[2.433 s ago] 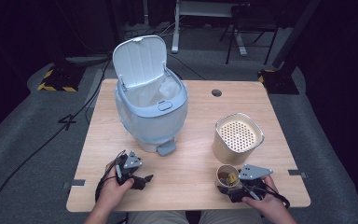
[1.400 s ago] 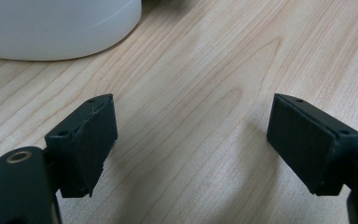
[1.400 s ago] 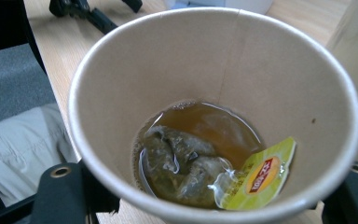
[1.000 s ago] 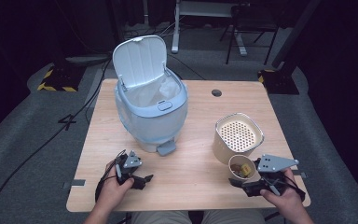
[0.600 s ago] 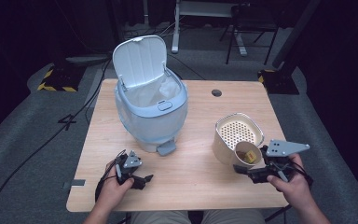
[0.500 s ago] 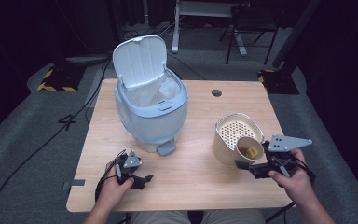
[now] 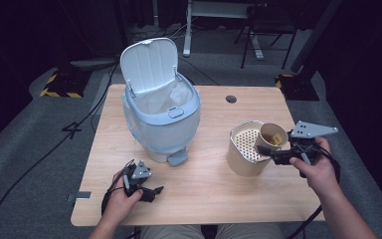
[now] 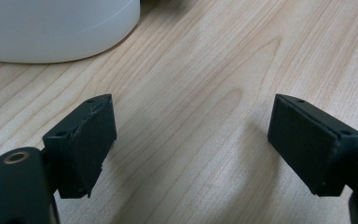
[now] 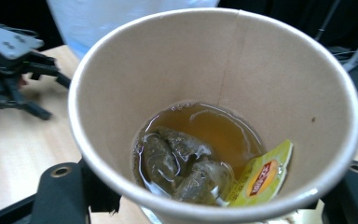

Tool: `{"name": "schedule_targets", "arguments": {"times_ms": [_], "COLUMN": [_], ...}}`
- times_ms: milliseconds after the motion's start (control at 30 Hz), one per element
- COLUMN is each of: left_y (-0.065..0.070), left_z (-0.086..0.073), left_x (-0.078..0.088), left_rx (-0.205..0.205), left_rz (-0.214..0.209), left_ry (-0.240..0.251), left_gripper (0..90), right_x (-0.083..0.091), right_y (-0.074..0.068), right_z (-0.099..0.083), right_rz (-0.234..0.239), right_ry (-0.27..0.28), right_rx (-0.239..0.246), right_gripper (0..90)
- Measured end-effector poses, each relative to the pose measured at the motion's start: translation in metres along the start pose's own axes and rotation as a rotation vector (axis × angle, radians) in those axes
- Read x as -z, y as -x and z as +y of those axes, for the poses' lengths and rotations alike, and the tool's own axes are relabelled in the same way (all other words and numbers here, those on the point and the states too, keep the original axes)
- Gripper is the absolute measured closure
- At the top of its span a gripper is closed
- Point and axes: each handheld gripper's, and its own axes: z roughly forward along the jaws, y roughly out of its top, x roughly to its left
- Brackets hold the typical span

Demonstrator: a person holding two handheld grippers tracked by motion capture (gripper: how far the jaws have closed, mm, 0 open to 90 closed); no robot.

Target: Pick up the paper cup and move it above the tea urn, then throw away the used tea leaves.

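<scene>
Moved: the right gripper [image 7: 273, 152] has carried the brown paper cup of tea and tea bags [image 7: 271, 138] up off the wooden table [image 7: 214, 199] and now tilts it over the beige perforated strainer canister [image 7: 246, 148].
Meaning: pouring out looks imminent.
Right gripper: jaws clamped on the cup's wall.
Left gripper [image 7: 146, 188]: jaws apart, empty, resting low by the light-blue pedal bin [image 7: 161, 117].

The left gripper [image 7: 151, 190] is black, with a small grey three-cornered plate on top and a dark cable looping beside it. Its flat black pads [image 8: 86, 140] carry small screw holes. The right gripper [image 7: 261, 149], also black, bears a larger grey perforated plate. Both forearms are bare, without sleeves.
</scene>
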Motion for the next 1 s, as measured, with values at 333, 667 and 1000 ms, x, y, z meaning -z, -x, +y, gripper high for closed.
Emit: {"name": "schedule_targets", "arguments": {"times_ms": [333, 667, 1000], "left_y": [-0.004, -0.004, -0.004], "left_z": [0.004, 0.004, 0.004], "left_x": [-0.004, -0.004, -0.004], "left_rx": [-0.015, -0.018, -0.018], "left_rz": [-0.013, -0.009, -0.008], "left_ry": [-0.006, -0.006, -0.006], "left_gripper": [12.9, 13.0, 13.0], "right_x": [-0.006, -0.009, -0.014], "right_y": [0.035, 0.057, 0.053], "right_z": [0.002, 0.002, 0.007], "right_rz": [-0.085, -0.164, -0.257], "right_ry": [-0.011, -0.059, -0.139], "right_rx": [-0.034, 0.044, 0.22], "right_gripper": [29.9, 30.4, 30.5]}}
